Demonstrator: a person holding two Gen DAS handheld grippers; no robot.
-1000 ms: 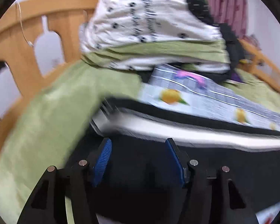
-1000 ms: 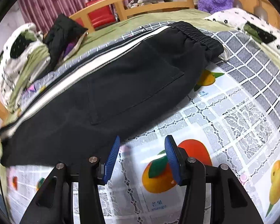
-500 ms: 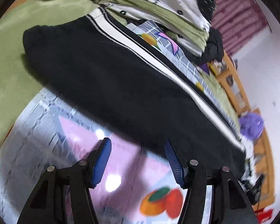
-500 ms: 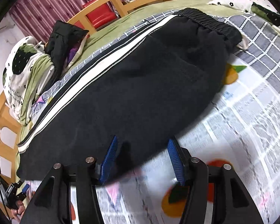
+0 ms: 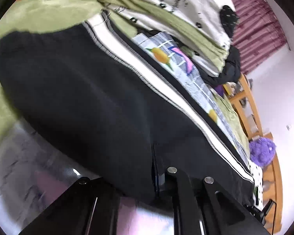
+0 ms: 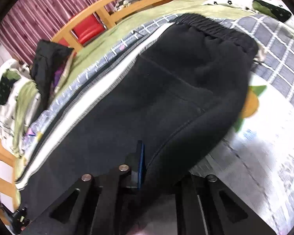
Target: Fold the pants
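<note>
1. Wooden bed rails and a striped maroon curtain frame the bed you are working on, which is covered by a glossy fruit-printed plastic sheet over a green blanket.
2. Your black pants with a white side stripe lie flat across that sheet, with the elastic waistband at the far right in the right wrist view and the leg ends toward the green blanket in the left wrist view.
3. Half a second ago both grippers hovered over the sheet just short of the near edge of the pants with their blue pads spread; you have since pushed both into that edge.
4. Your left gripper now has black fabric bunched between its fingers at the near edge; only a sliver of blue pad shows beside the cloth, so it looks clenched on the pants.
5. Your right gripper is likewise closed on the near edge, with one blue pad pressed against a fold of black fabric that swallows the other finger.
6. A pile of white dotted and green bedding sits beyond the stripe side of the pants, with a black garment beside it.
7. A purple plush toy rests near the rail at the waistband end.
</note>
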